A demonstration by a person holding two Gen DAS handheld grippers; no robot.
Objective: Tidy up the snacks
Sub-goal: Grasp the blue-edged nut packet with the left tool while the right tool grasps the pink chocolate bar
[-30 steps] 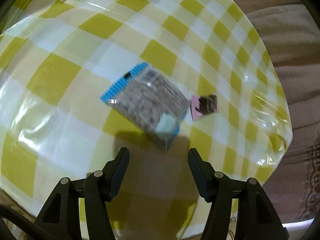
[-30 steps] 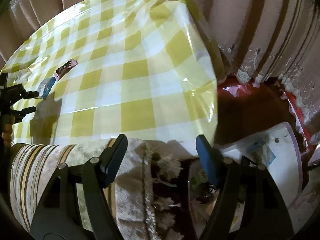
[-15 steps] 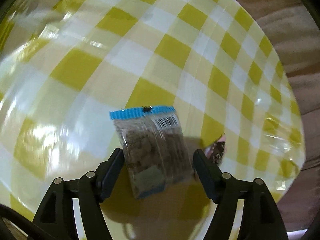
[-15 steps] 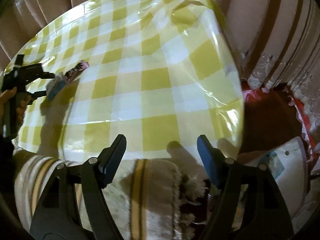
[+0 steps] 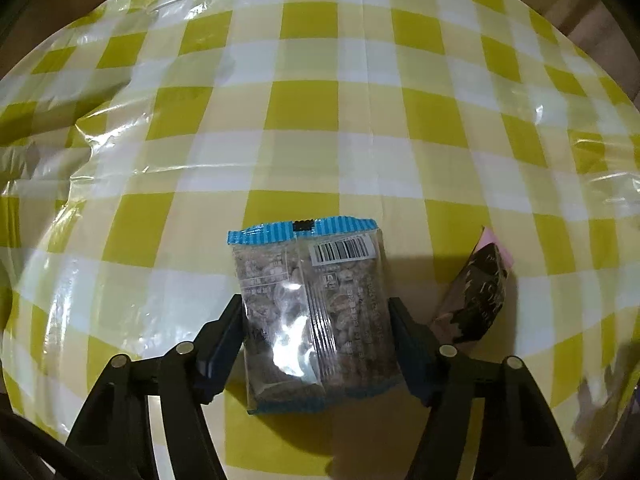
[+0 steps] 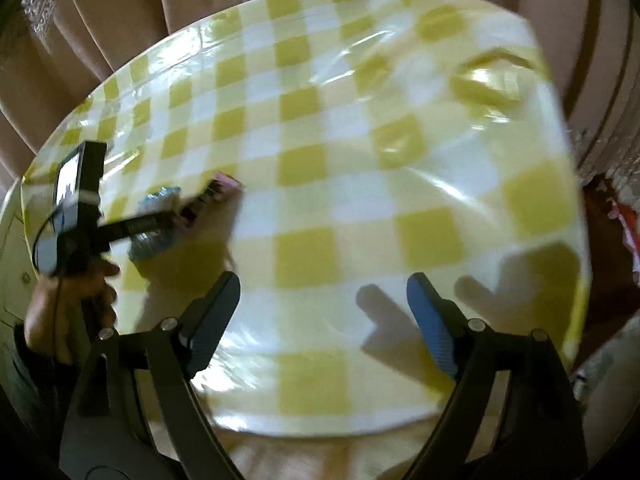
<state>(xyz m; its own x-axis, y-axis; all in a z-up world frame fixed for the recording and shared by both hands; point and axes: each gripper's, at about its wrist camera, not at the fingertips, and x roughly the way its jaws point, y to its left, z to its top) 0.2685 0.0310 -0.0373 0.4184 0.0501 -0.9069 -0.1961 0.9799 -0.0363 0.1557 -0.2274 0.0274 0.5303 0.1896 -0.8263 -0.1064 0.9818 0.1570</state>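
A clear snack packet with blue striped ends (image 5: 316, 312) lies on the yellow-checked tablecloth (image 5: 304, 104). My left gripper (image 5: 316, 312) is open, its two fingers either side of the packet, close to its edges. A pink and dark snack bar (image 5: 478, 292) lies just right of it, tilted. In the right wrist view the packet (image 6: 154, 220) and the bar (image 6: 212, 194) show at the table's left, with the left gripper (image 6: 156, 218) over them. My right gripper (image 6: 324, 304) is open and empty above the table's near edge.
The round table (image 6: 400, 160) is covered by glossy wrinkled plastic. Beige curtains (image 6: 120, 20) hang behind it. Red and white clutter (image 6: 624, 220) lies low on the right beyond the table's edge. A hand (image 6: 68, 300) holds the left gripper's handle.
My left gripper has come down and forward so its fingers now straddle the packet. My right gripper has moved up and over the table's near edge.
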